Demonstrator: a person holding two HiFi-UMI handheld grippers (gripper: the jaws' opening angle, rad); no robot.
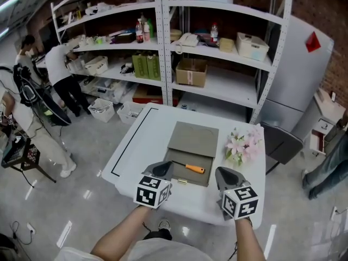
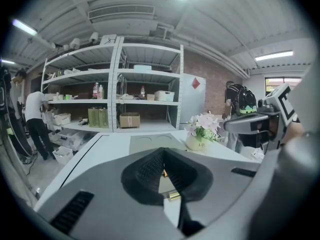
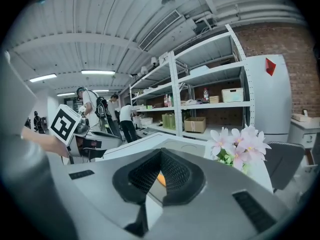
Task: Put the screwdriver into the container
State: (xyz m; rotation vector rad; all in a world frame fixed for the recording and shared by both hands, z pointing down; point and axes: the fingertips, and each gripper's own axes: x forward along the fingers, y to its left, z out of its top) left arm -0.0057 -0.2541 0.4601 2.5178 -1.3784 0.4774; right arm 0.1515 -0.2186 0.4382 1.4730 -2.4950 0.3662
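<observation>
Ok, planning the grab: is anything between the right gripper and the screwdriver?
Nothing visible does. The screwdriver lies in the open on the grey pad, just ahead and left of the right gripper; the flowers stand off to the right.

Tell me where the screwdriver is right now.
In the head view the screwdriver lies on the grey mat, near its front edge, between the left gripper and the right gripper.

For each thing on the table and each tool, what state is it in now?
left tool: shut, empty.
right tool: shut, empty.
screwdriver: lying flat on the grey container, held by neither tool.
grey container: flat on the table; open or closed cannot be told.
flowers: standing upright on the table.
</observation>
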